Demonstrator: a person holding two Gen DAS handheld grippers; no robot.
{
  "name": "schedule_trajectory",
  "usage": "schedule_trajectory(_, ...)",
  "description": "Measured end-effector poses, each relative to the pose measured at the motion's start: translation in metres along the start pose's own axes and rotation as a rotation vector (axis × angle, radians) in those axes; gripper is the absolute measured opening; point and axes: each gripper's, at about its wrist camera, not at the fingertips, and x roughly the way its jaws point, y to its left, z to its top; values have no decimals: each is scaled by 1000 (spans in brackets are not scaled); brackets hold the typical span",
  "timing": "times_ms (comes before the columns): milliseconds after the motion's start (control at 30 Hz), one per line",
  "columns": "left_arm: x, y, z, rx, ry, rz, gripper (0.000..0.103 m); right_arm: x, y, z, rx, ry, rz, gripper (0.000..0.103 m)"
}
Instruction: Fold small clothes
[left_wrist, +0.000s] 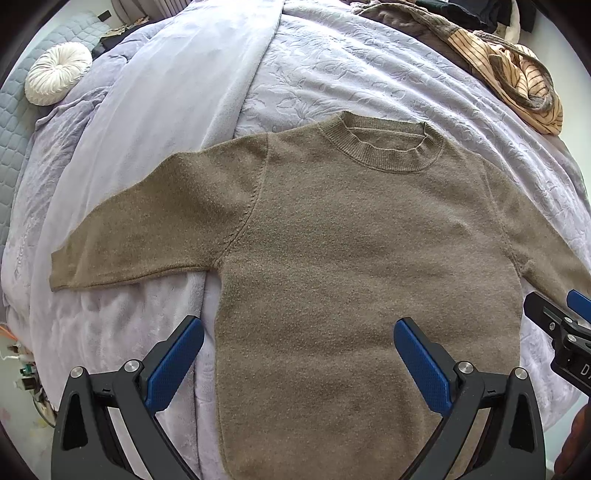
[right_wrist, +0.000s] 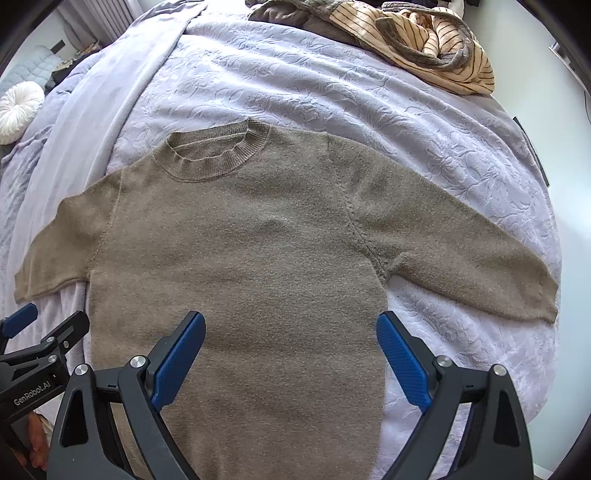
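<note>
An olive-brown knit sweater (left_wrist: 332, 236) lies flat and face up on the lilac bedspread (left_wrist: 332, 74), collar away from me, both sleeves spread out to the sides. My left gripper (left_wrist: 299, 332) hovers open over the sweater's lower left body, nothing between its blue pads. In the right wrist view the same sweater (right_wrist: 240, 240) fills the middle, and my right gripper (right_wrist: 291, 326) hangs open above its lower right body. The right gripper's tip shows at the edge of the left view, and the left gripper's tip at the left edge of the right view.
A heap of clothes with a striped tan garment (left_wrist: 517, 85) sits at the bed's far right corner (right_wrist: 424, 44). A round white cushion (left_wrist: 57, 72) rests at the far left. A plain lilac blanket (left_wrist: 177, 92) drapes the bed's left side.
</note>
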Motion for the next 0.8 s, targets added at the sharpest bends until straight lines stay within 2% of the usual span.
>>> schedule_trajectory(800, 4, 0, 6, -4, 18, 7, 103, 5, 5, 5, -7, 12, -21, 95)
